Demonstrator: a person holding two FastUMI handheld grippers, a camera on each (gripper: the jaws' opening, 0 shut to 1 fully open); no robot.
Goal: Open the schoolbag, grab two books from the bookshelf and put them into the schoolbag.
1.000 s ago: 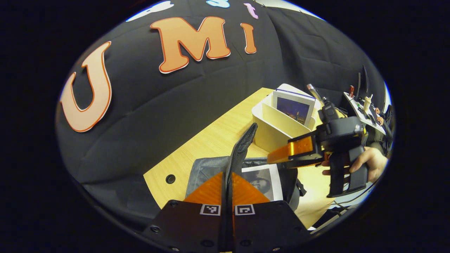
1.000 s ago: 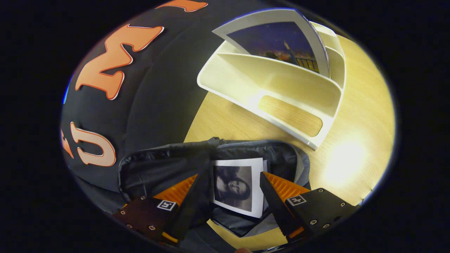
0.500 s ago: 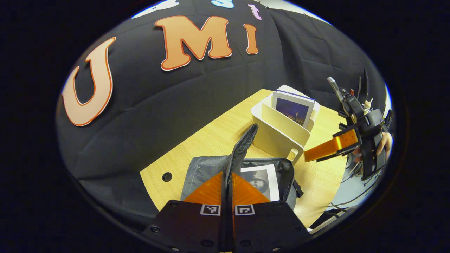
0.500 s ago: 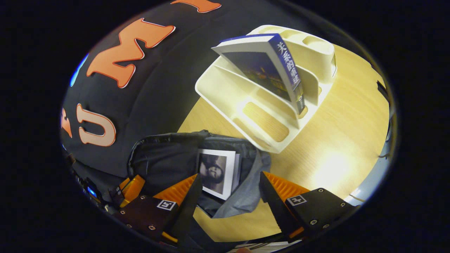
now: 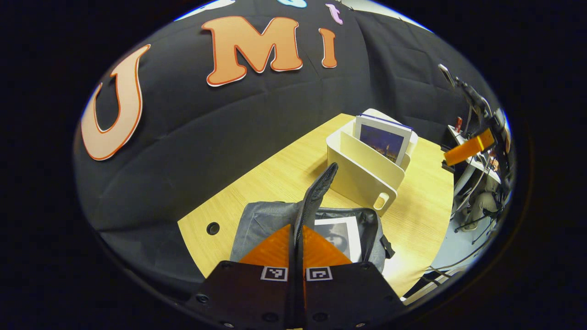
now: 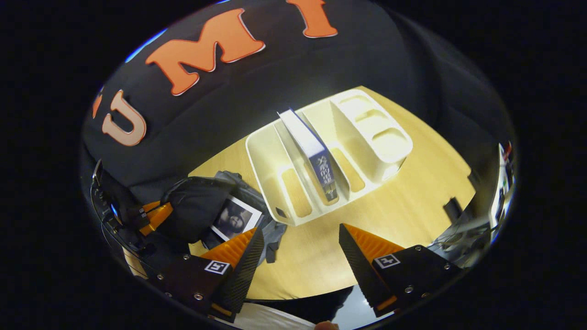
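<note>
The grey schoolbag (image 5: 263, 220) lies open on the wooden table (image 5: 275, 183). My left gripper (image 5: 297, 228) is shut on its black flap (image 5: 318, 188) and holds it upright. Inside the bag lies a book with a black-and-white portrait cover (image 5: 339, 231). A second book with a dark blue cover (image 5: 381, 142) stands in the white bookshelf (image 5: 360, 172). My right gripper (image 6: 300, 230) hangs open and holds nothing, above the table in front of the bookshelf (image 6: 293, 192), whose book (image 6: 316, 158) stands upright. In the right gripper view the bag (image 6: 195, 208) sits at the left.
A round cable hole (image 5: 213, 228) sits in the table near the bag. The table's right edge has a dark notch (image 6: 451, 204). Beyond it stands a cluttered side bench (image 5: 477, 158). Bare tabletop (image 6: 412, 192) lies right of the bookshelf.
My right gripper has pulled away from the bag's mouth, rising and moving toward the bookshelf, still open. The portrait book stays in the bag. My left gripper keeps holding the flap.
</note>
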